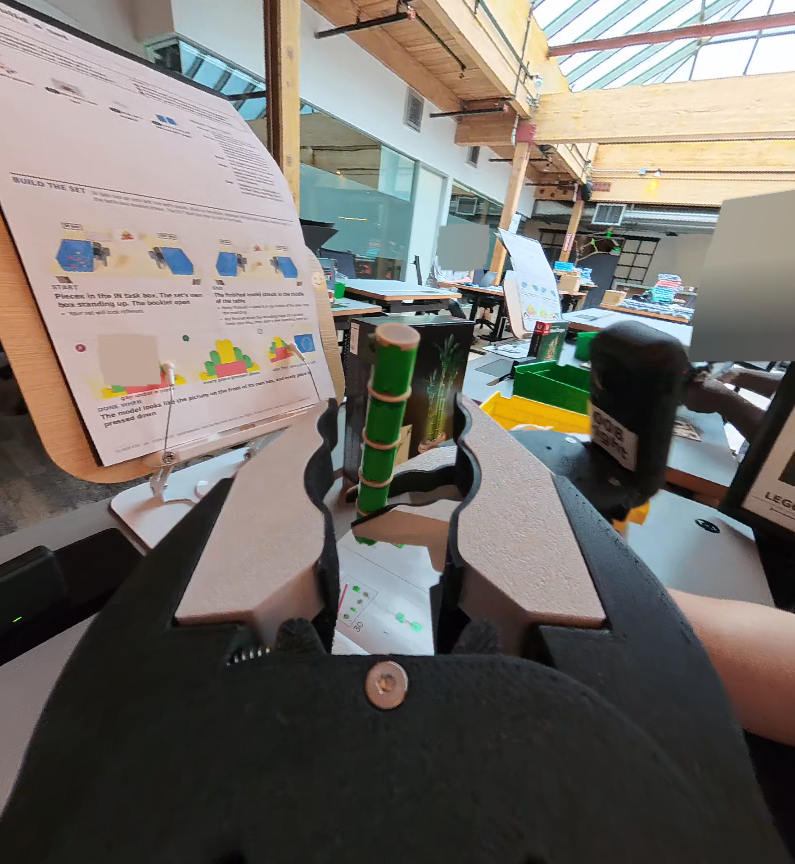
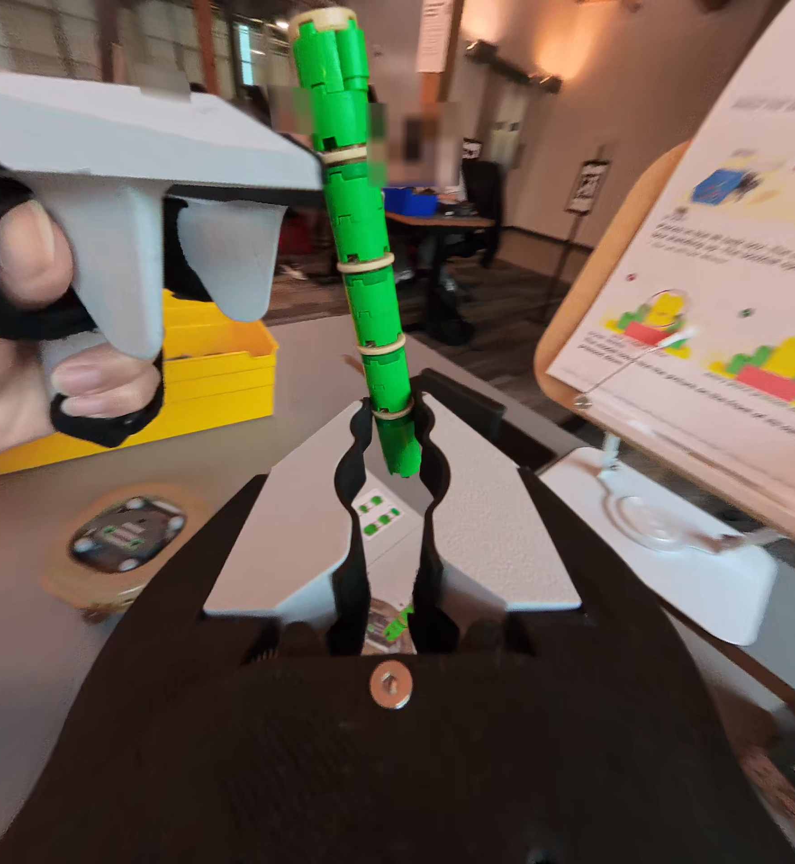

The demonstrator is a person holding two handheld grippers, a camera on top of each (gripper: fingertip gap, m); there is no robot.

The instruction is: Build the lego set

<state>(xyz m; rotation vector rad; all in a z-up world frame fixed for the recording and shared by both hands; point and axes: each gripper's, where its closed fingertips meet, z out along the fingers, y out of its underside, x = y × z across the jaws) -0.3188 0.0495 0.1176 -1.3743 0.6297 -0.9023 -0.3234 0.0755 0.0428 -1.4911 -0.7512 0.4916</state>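
Jaws, right: your right gripper (image 2: 393, 421) pinches the green bamboo stalk (image 2: 363, 262) near its lower end, frame centre.
Jaws, left: your left gripper (image 1: 393, 421) is parted – nothing between its fingers.
Stalk: leans slightly, above the instruction booklet (image 2: 377, 516) lying low in the frame.
Risk: a grip this low leaves a tall lever – side pressure could snap joints apart.
Risk, slip: round segments may twist between the pads.

Green stalk (image 2: 367, 262) with tan rings; yellow bin (image 2: 218, 369); seemingly dark box (image 1: 437, 374).
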